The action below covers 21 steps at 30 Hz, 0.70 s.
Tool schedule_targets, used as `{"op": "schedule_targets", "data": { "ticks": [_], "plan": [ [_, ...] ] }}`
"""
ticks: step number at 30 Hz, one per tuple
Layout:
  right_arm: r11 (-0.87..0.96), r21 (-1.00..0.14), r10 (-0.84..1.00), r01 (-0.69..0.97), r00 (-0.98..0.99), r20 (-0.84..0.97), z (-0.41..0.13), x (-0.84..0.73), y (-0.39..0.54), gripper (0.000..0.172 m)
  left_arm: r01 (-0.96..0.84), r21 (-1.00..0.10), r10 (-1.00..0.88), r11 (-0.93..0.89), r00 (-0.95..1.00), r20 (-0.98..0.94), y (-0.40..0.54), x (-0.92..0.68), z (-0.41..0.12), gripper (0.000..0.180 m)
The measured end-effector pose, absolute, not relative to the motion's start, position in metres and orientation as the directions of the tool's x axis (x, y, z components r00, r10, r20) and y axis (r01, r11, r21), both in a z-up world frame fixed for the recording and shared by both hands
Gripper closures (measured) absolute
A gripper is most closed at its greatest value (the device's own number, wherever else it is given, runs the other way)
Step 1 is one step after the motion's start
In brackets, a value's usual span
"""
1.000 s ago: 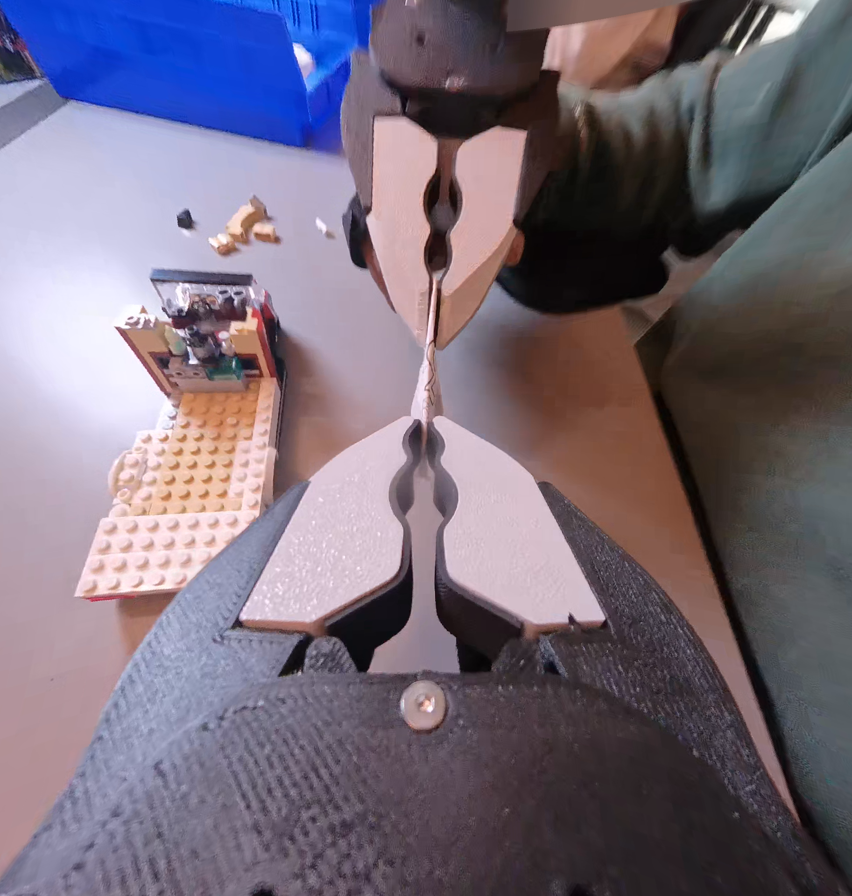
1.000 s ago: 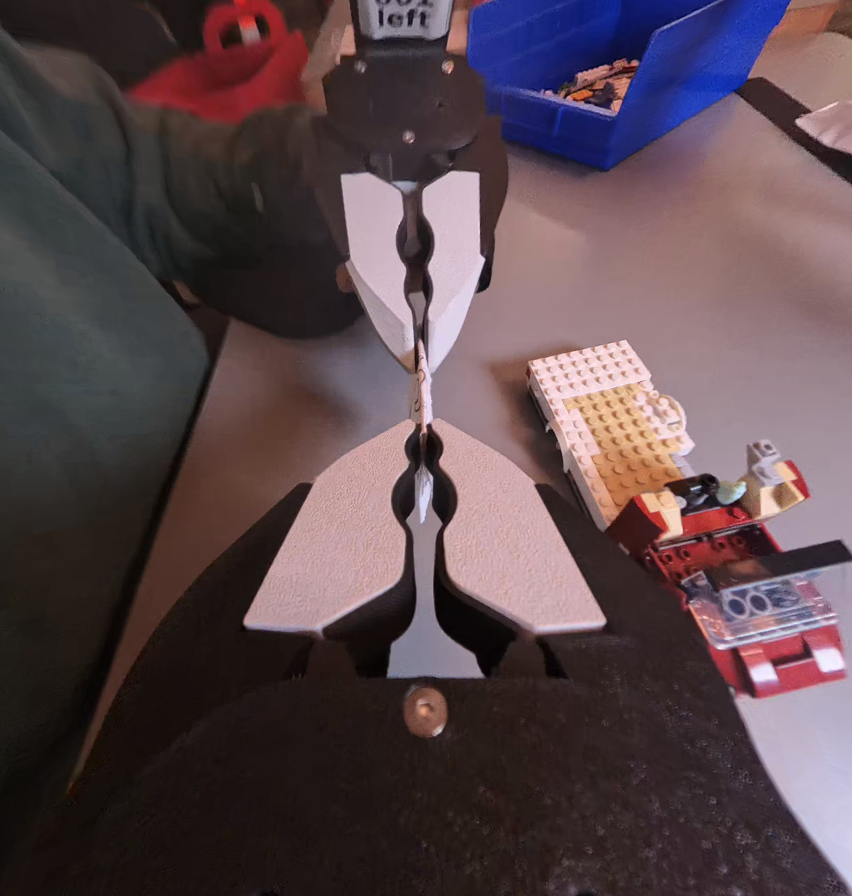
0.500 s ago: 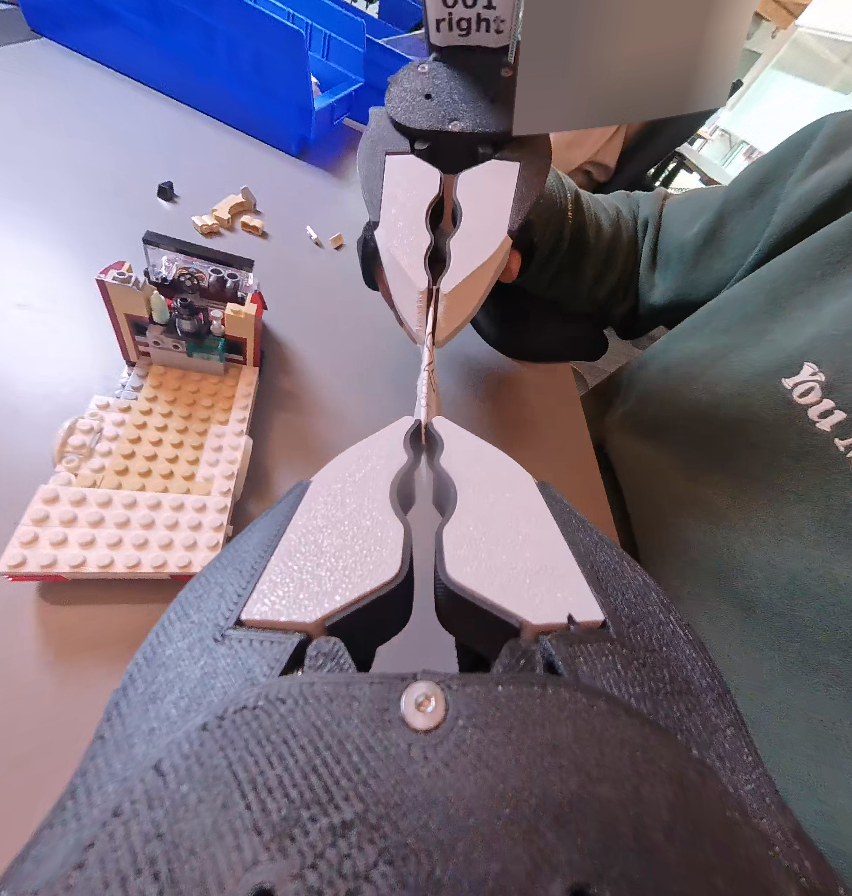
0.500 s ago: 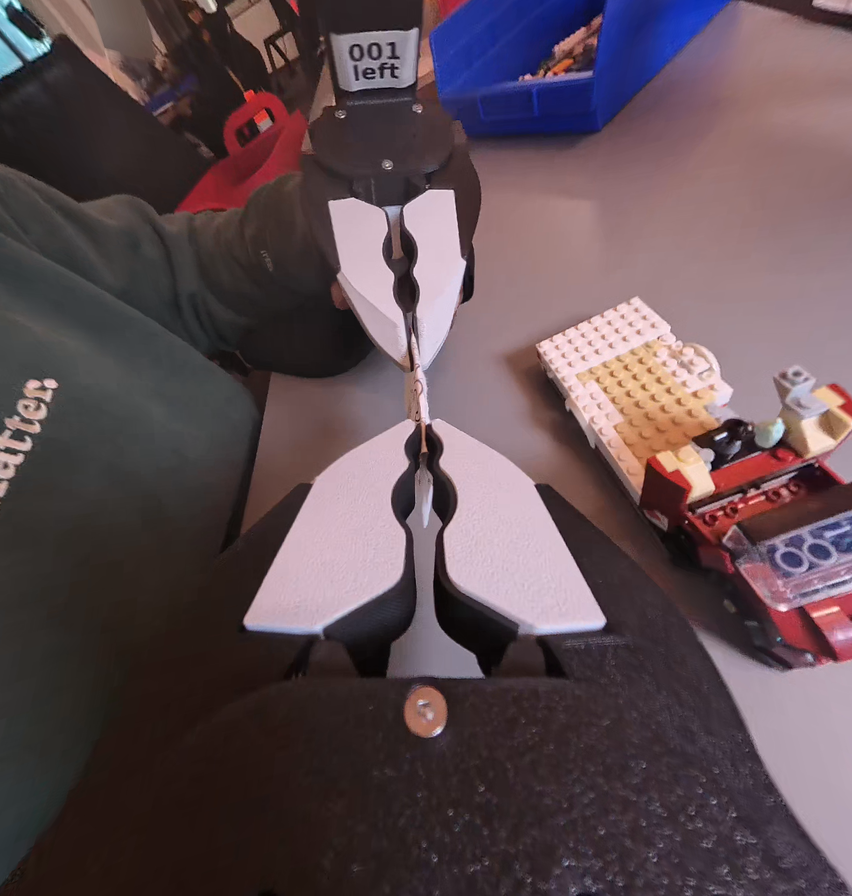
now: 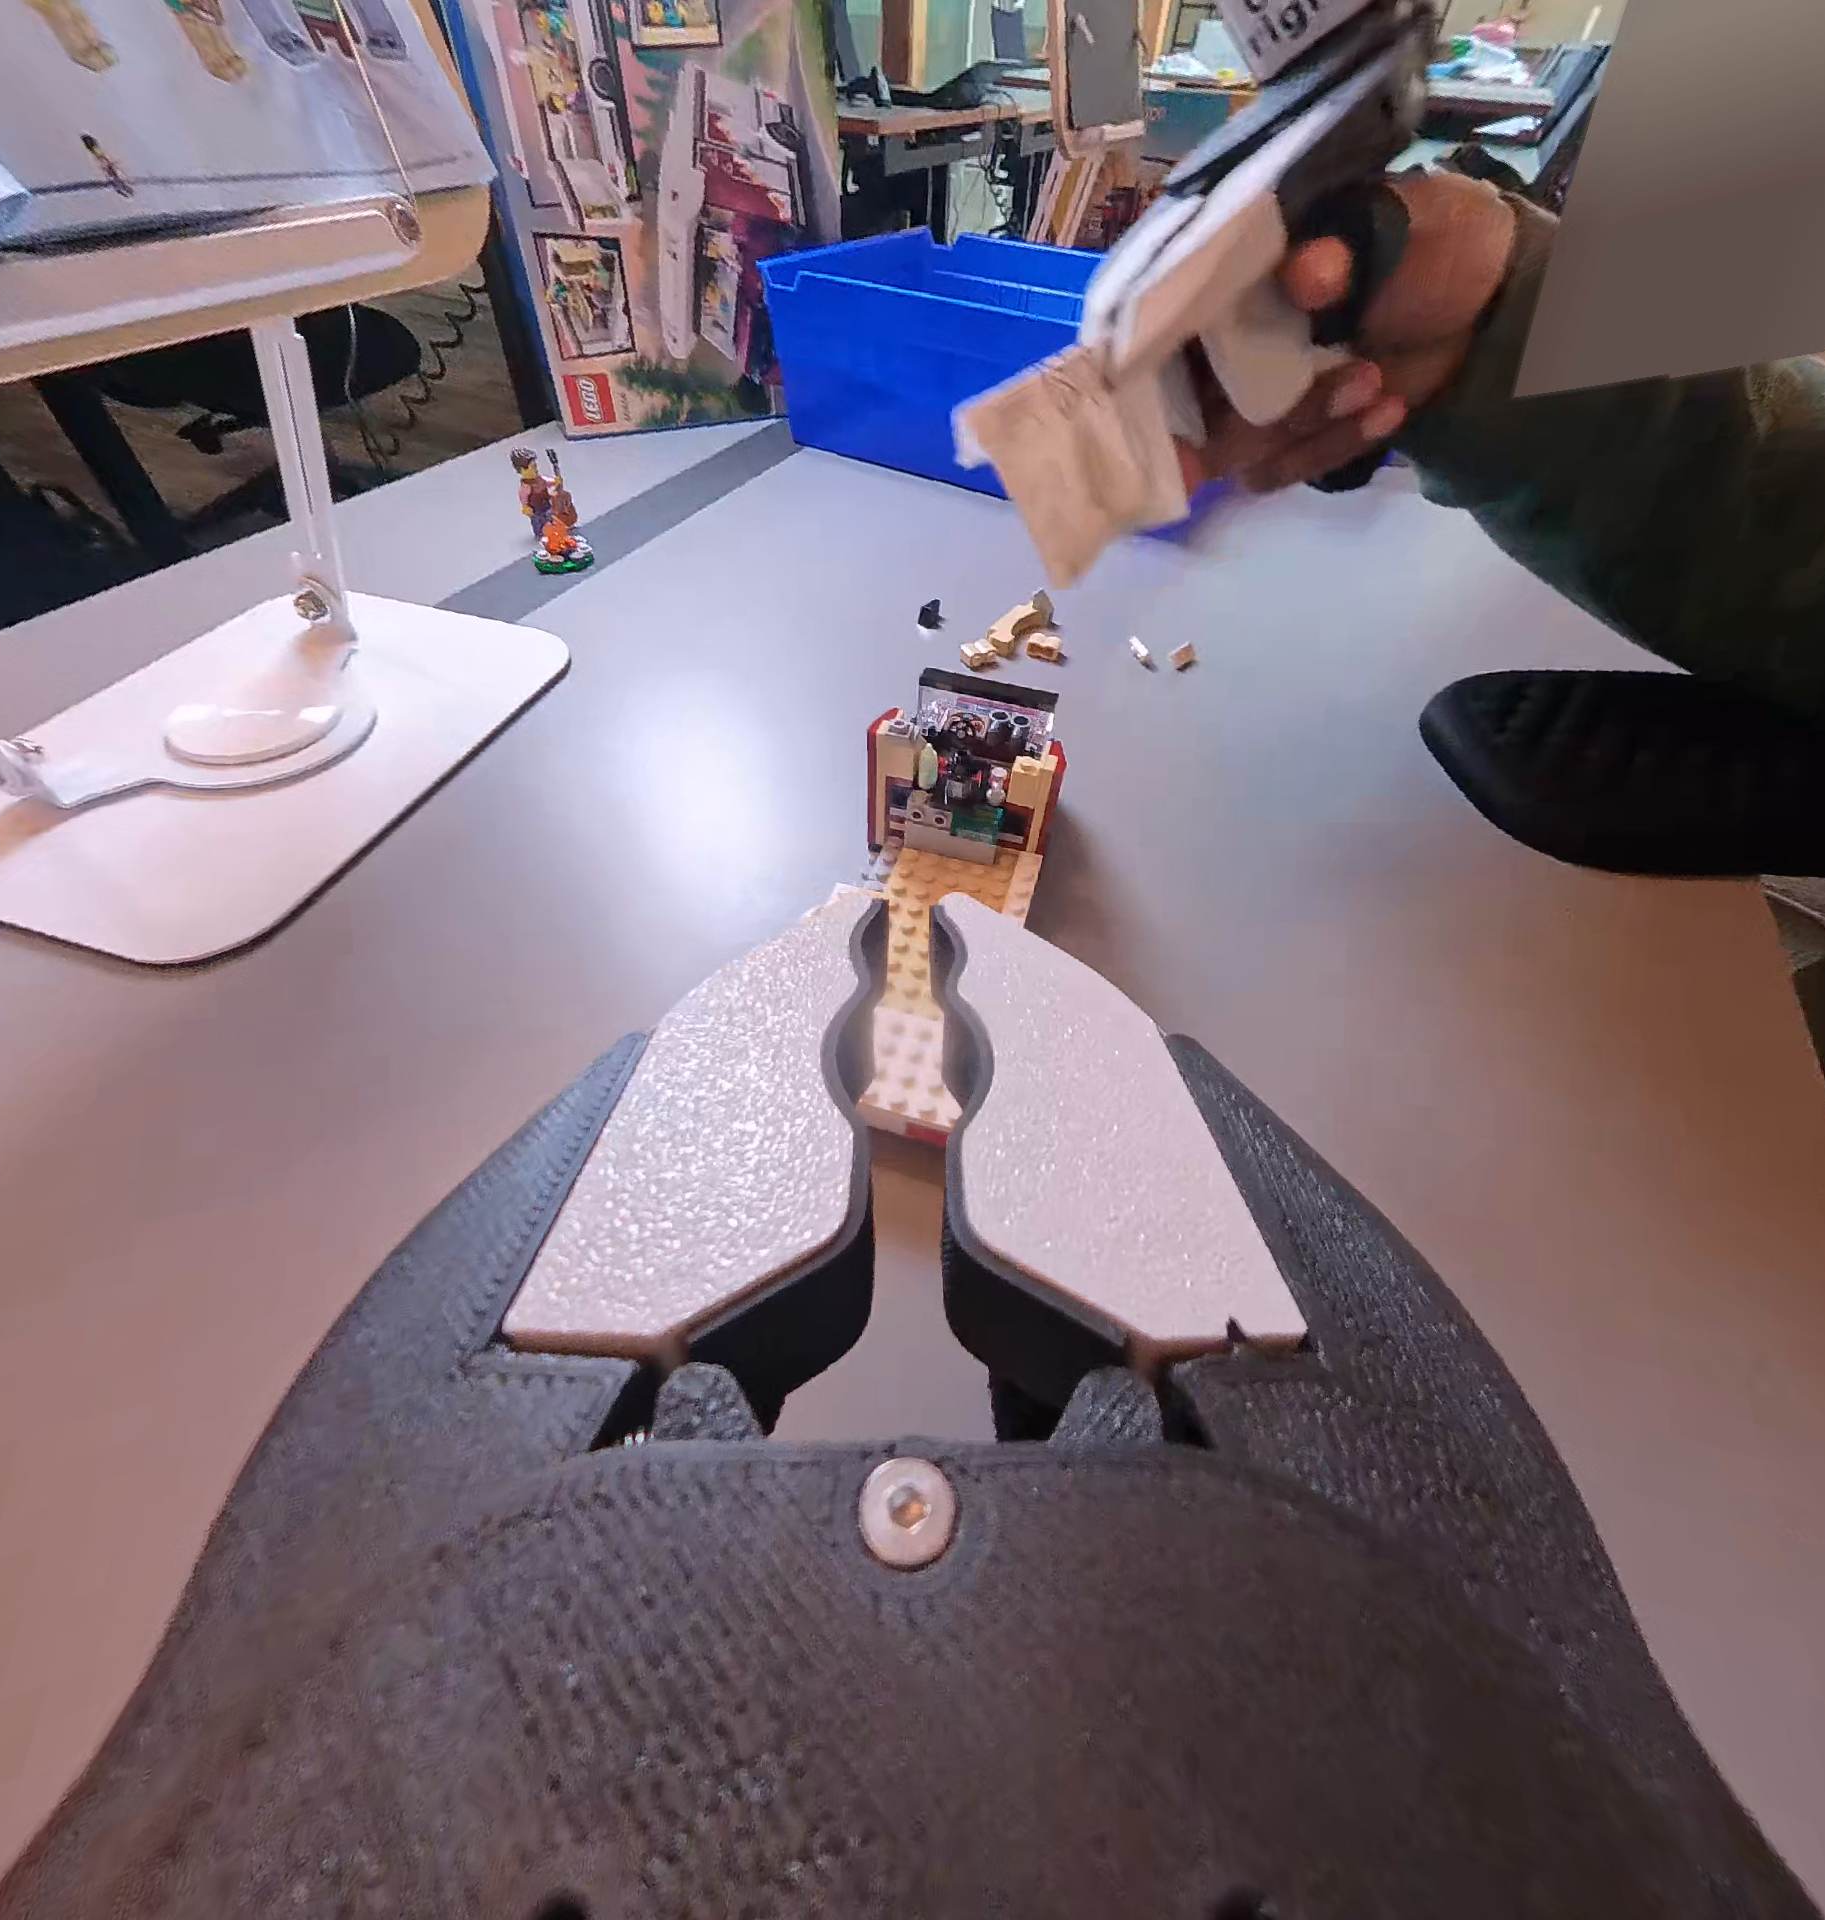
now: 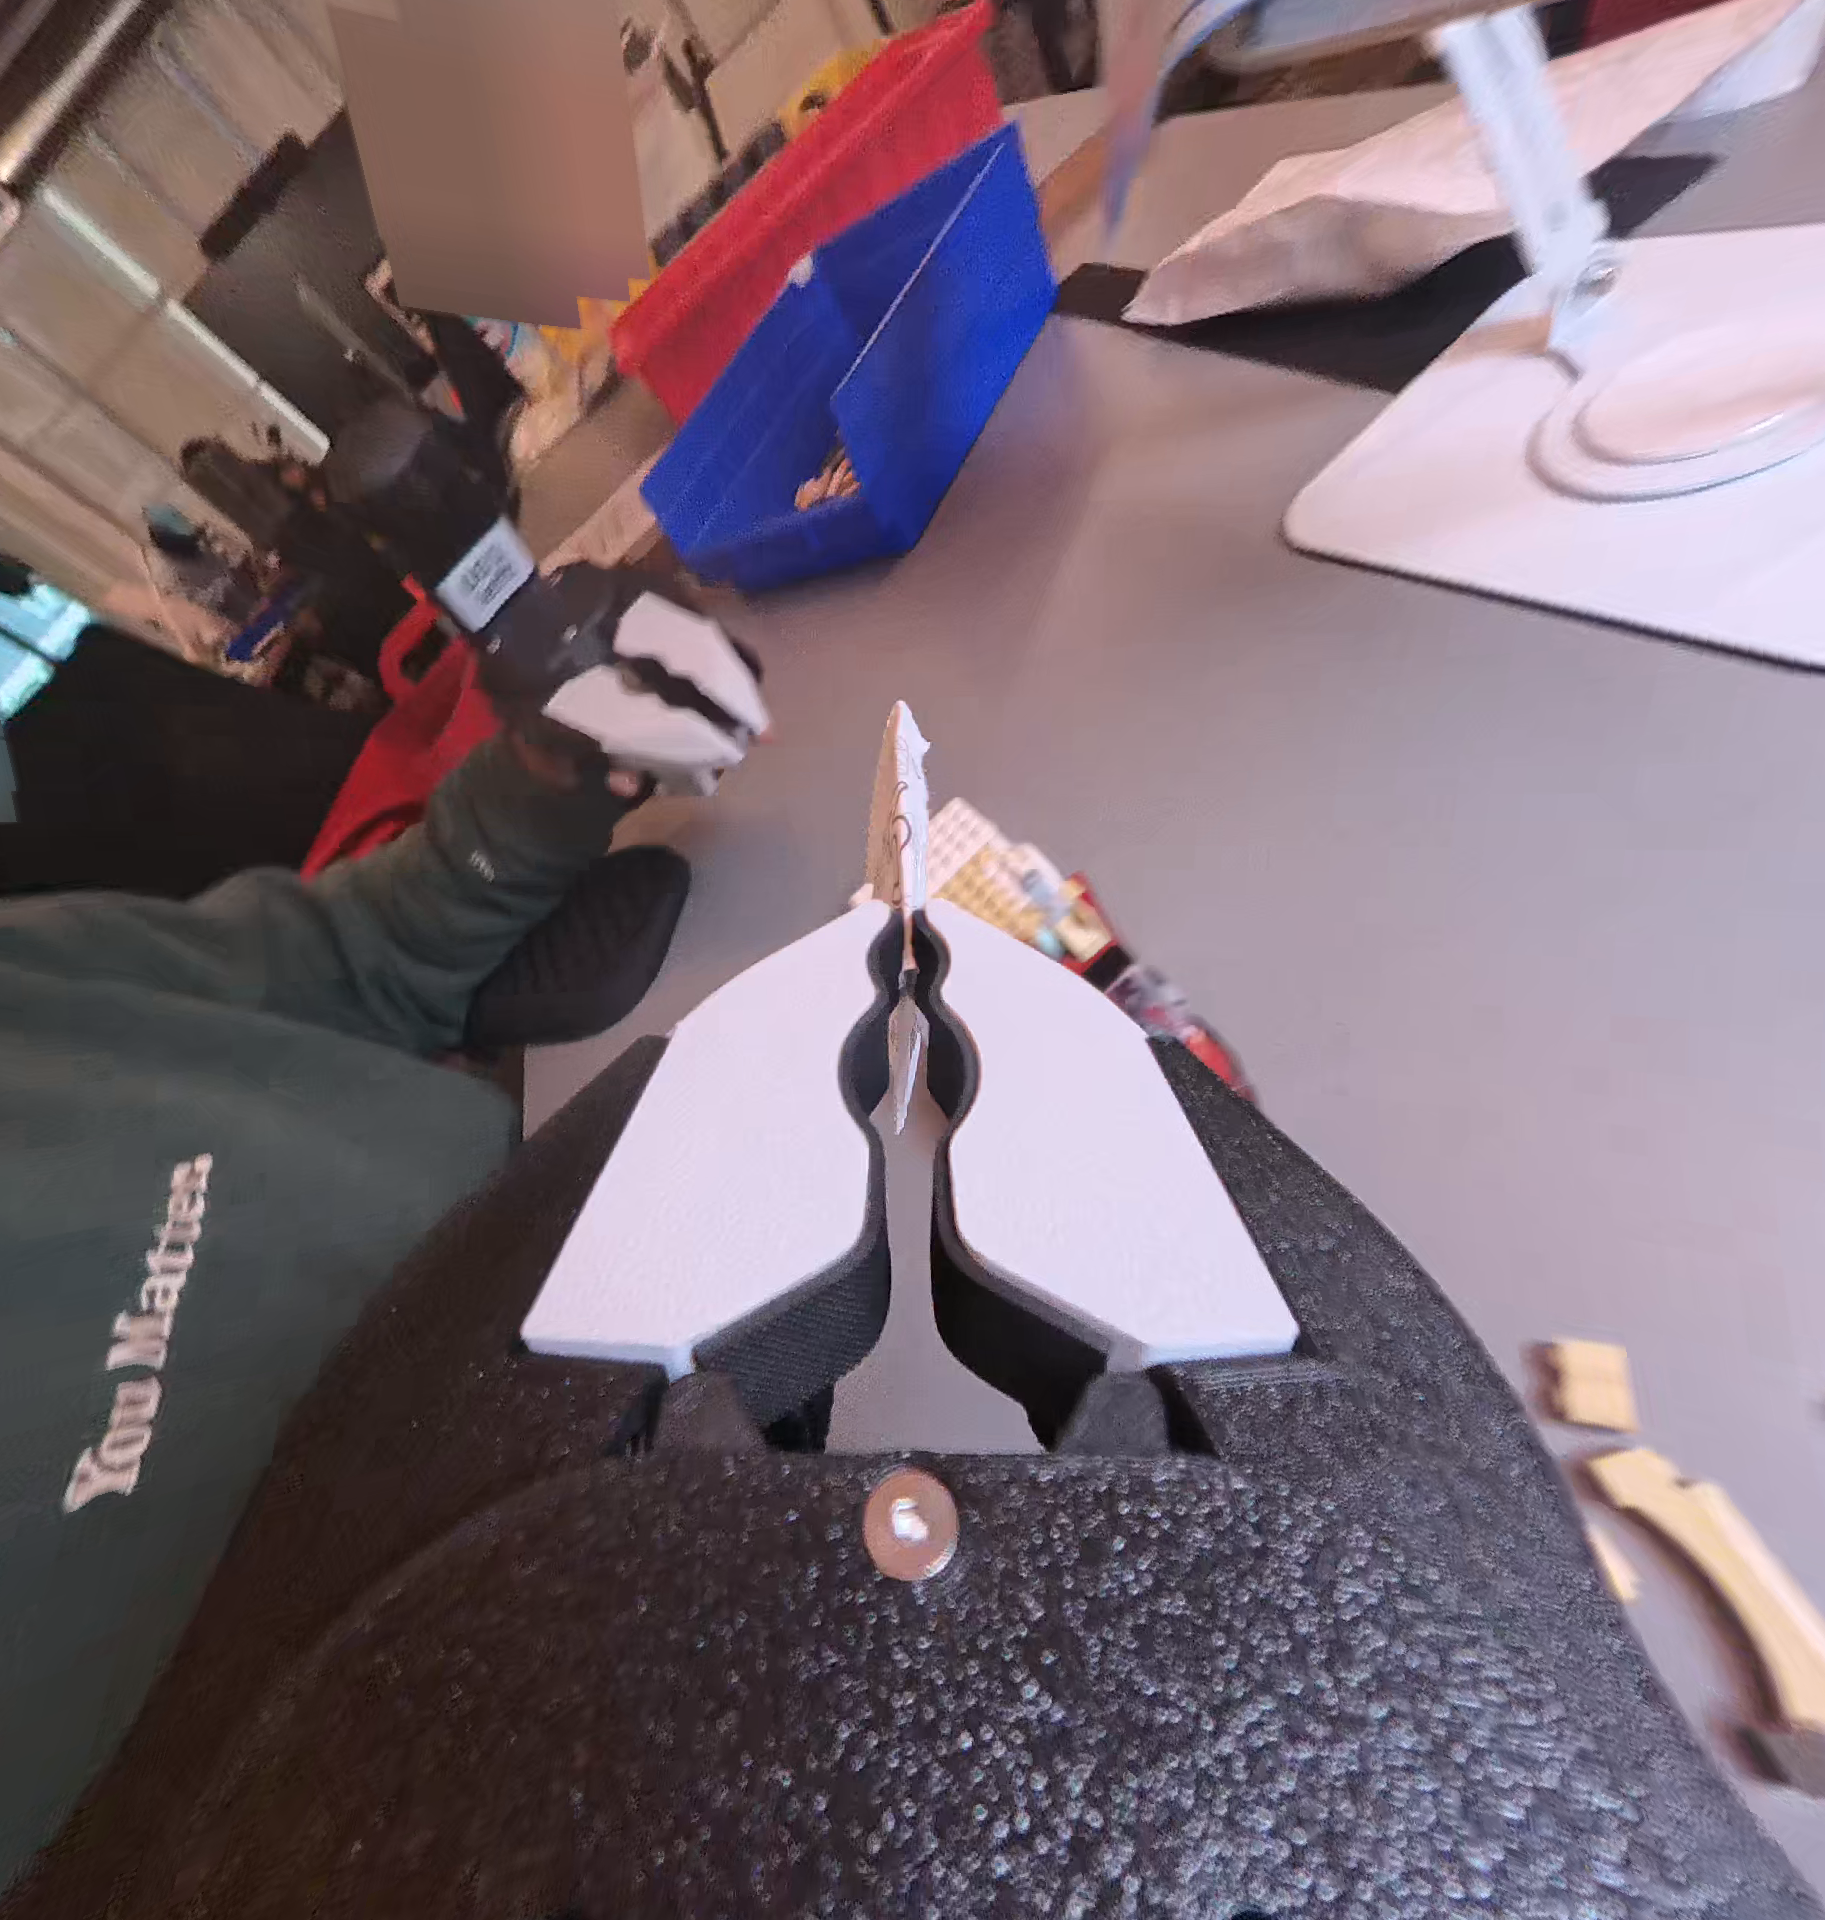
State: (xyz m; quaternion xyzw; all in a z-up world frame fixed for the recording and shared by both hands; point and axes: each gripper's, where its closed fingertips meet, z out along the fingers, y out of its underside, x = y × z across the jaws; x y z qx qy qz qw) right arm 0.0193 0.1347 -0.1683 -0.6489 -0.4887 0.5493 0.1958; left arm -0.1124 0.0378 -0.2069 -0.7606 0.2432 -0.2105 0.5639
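Right wrist view is motion-blurred: brick model (image 6: 1074,925) mostly hidden behind the right gripper (image 6: 910,909) and the paper scrap (image 6: 900,821) it pinches. Tan pieces (image 6: 1718,1579) are cut off at the lower right edge. Blue bin (image 6: 846,416) contents are probably loose bricks, too blurred to tell. In the left wrist view, the left gripper's fingers (image 5: 742,1091) cover the model's near plate (image 5: 913,1049).

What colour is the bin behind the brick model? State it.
Blue: the bin shows best in the left wrist view, beyond the brick model.

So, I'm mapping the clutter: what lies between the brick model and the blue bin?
In the left wrist view, small loose tan pieces and a black piece on the grey table.
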Motion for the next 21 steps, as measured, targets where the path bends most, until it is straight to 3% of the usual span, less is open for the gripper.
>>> {"op": "schedule_targets", "data": {
  "ticks": [3, 6, 9, 12, 15, 21],
  "plan": [
    [-0.512, -0.730, 0.831, 0.453, 0.047, -0.554, -0.181, 0.002, 0.195, 0.171, -0.134, -0.961, -0.601, -0.242, 0.798, 0.040, 0.038, -0.112, -0.209, 0.175],
    [-0.592, -0.601, 0.774, 0.536, 0.172, -0.609, -0.228, -0.015, 0.236, 0.170, -0.150, -0.962, -0.589, -0.227, 0.808, 0.012, 0.039, -0.112, -0.210, 0.175],
    [-0.537, -0.538, 0.832, 0.650, 0.301, -0.466, -0.282, -0.017, 0.266, 0.159, -0.170, -0.962, -0.569, -0.212, 0.822, -0.019, 0.040, -0.118, -0.209, 0.175],
    [-0.337, -0.580, 0.940, 0.742, 0.298, -0.164, -0.294, -0.011, 0.287, 0.136, -0.148, -0.968, -0.543, -0.204, 0.840, -0.014, 0.041, -0.126, -0.206, 0.175],
    [-0.194, -0.723, 0.958, 0.663, 0.288, 0.007, -0.252, -0.011, 0.292, 0.134, -0.132, -0.976, -0.497, -0.174, 0.867, -0.029, 0.043, -0.140, -0.195, 0.173],
    [-0.091, -0.898, 0.982, 0.430, 0.190, -0.008, -0.184, 0.019, 0.230, 0.134, -0.203, -0.971, -0.174, -0.131, 0.968, -0.179, 0.018, -0.247, -0.148, 0.165]
  ]
}}
